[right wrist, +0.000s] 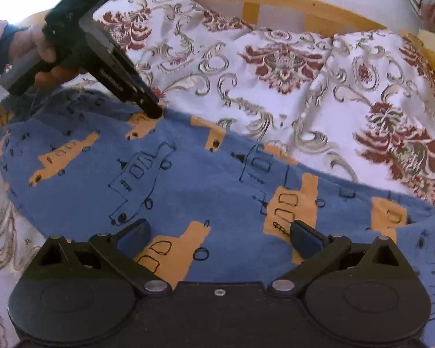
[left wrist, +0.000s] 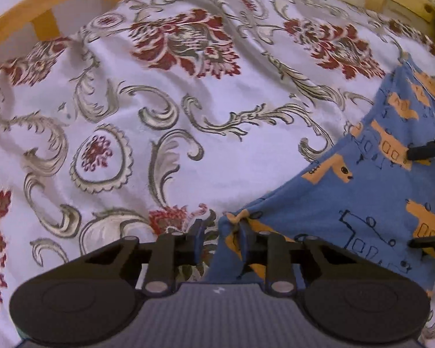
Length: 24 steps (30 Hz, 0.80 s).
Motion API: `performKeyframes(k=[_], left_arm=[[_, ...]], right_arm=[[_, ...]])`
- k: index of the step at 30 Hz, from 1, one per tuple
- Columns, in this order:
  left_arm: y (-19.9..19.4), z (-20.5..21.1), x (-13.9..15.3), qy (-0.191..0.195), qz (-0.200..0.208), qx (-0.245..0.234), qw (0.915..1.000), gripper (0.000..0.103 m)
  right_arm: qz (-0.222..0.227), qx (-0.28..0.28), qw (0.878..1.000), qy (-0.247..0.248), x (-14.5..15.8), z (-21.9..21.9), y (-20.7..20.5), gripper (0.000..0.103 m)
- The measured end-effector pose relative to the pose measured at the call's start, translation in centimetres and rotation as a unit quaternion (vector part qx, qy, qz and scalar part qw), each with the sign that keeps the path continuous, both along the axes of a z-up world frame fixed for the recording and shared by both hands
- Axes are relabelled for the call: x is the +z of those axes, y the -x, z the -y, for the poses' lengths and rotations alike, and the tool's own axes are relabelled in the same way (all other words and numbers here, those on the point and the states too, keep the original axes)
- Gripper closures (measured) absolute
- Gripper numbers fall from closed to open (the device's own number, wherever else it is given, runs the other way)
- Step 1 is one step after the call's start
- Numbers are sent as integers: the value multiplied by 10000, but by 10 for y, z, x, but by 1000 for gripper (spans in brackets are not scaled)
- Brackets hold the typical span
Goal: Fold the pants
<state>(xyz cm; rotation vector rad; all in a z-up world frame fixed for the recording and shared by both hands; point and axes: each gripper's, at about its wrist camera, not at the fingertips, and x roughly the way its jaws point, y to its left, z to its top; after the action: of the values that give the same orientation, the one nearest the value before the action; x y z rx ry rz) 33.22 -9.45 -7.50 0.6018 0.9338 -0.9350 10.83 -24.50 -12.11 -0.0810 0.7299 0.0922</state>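
Left hand-held gripper [left wrist: 221, 233]: jaws narrow, with a bunched corner of the pants [left wrist: 371, 179] between the fingers, so it reads as pinching the fabric edge. The right wrist view backs this up: the left gripper's tip sits right on the far edge of the cloth, with the person's hand [right wrist: 36, 47] wrapped around its handle at upper left. Right hand-held gripper [right wrist: 219, 235]: jaws wide, blue fingertips [right wrist: 134, 236] spread apart just above the near part of the pants, nothing between them. Can't tell if the tips touch the cloth. My read is that it is lining up for a second grab while the left one anchors the far edge, so both ends can be lifted and brought over together. The pants are blue with orange and outlined vehicle prints, and lie spread mostly flat on the bed [left wrist: 188, 150], running from left to right in the right wrist view, with the edge curved and a bit rumpled. The bed cover is white with a red and grey floral pattern and has some wrinkles under the cloth. A wooden bed frame [right wrist: 275, 0] runs along the far side. Fold looks barely started: I see no clean crease yet. Risk: the bunched corner may slip from the left grip, or the right one may catch the bed cover along with the pants.
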Motion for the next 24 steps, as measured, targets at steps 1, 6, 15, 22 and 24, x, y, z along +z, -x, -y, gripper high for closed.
performKeyframes(k=[1, 6, 15, 22, 24], left_arm=[[0, -1, 0, 0, -3, 44, 10000, 72], [0, 1, -1, -20, -21, 176, 9998, 69], [-6, -1, -5, 9, -73, 520, 9986, 56], [9, -30, 16, 729, 198, 1006, 9920, 38], [22, -46, 27, 1089, 282, 1031, 9883, 24]], right_arm=[[170, 48, 9998, -131, 8, 4, 1, 1], [329, 392, 9968, -607, 28, 27, -38, 9], [53, 545, 9985, -20, 5, 46, -87, 55], [553, -444, 9967, 387, 24, 70, -55, 31], [592, -559, 9965, 192, 35, 80, -30, 27]])
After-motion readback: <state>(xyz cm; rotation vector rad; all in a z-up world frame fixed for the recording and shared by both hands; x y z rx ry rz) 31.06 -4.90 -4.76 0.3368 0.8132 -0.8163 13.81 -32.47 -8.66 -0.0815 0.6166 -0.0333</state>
